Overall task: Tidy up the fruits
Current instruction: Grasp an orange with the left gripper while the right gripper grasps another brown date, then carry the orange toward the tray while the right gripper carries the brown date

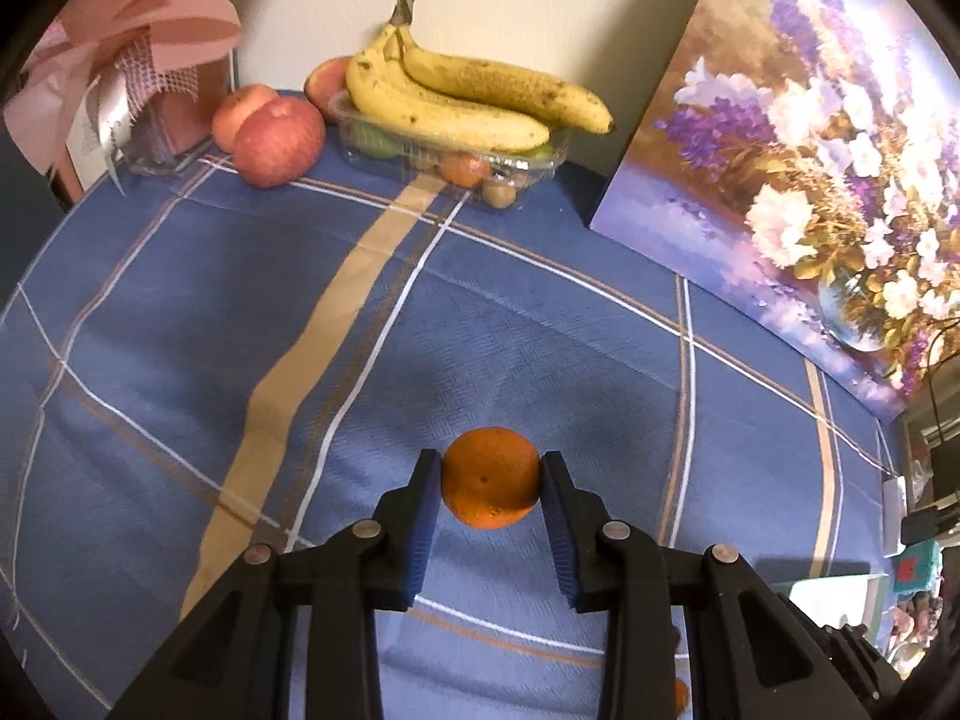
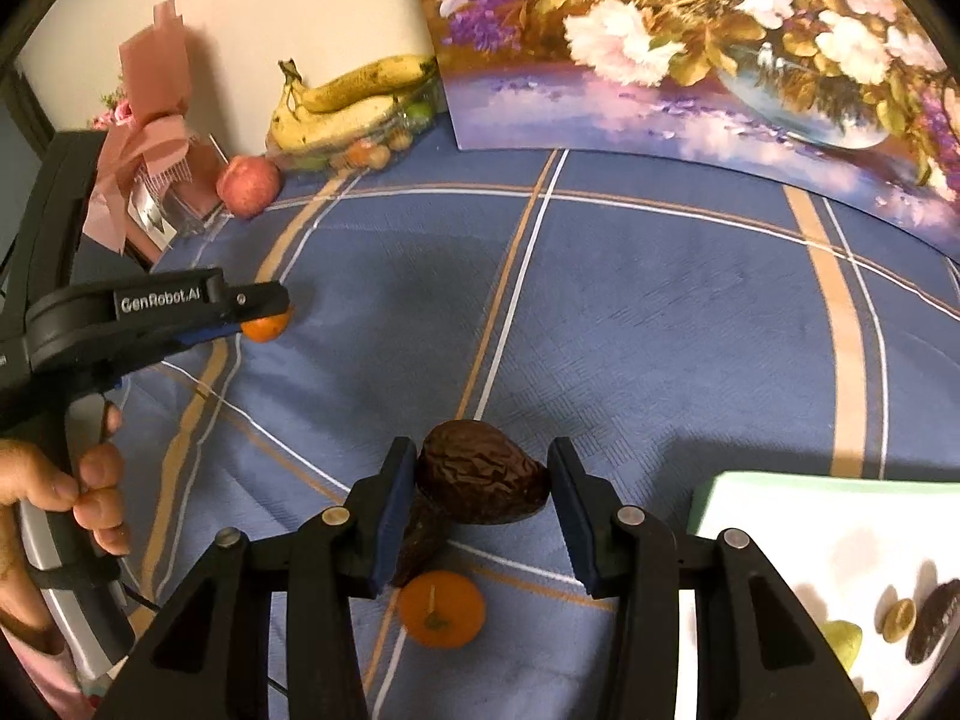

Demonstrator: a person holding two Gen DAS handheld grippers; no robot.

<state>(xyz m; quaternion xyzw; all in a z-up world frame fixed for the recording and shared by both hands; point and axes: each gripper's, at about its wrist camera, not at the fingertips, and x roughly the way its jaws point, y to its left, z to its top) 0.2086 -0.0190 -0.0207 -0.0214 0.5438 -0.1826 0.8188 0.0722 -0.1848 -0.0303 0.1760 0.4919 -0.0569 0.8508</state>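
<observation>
My left gripper [image 1: 491, 468] is shut on an orange tangerine [image 1: 489, 477] and holds it above the blue checked tablecloth [image 1: 540, 330]; it also shows in the right wrist view [image 2: 267, 315], with the tangerine [image 2: 266, 328] under its fingers. My right gripper [image 2: 482, 468] is shut on a dark wrinkled avocado [image 2: 480, 480]. Under it lie a second dark avocado [image 2: 423, 540] and another tangerine [image 2: 441, 609]. A clear plastic tray [image 1: 366, 132] at the back holds bananas [image 1: 474, 99] and small fruits. Red apples [image 1: 277, 141] sit left of it.
A flower painting [image 1: 798, 162] leans against the wall on the right. A pink gift bouquet [image 1: 138, 66] stands at the back left. A white board [image 2: 780, 534] with small fruits lies at the right front in the right wrist view.
</observation>
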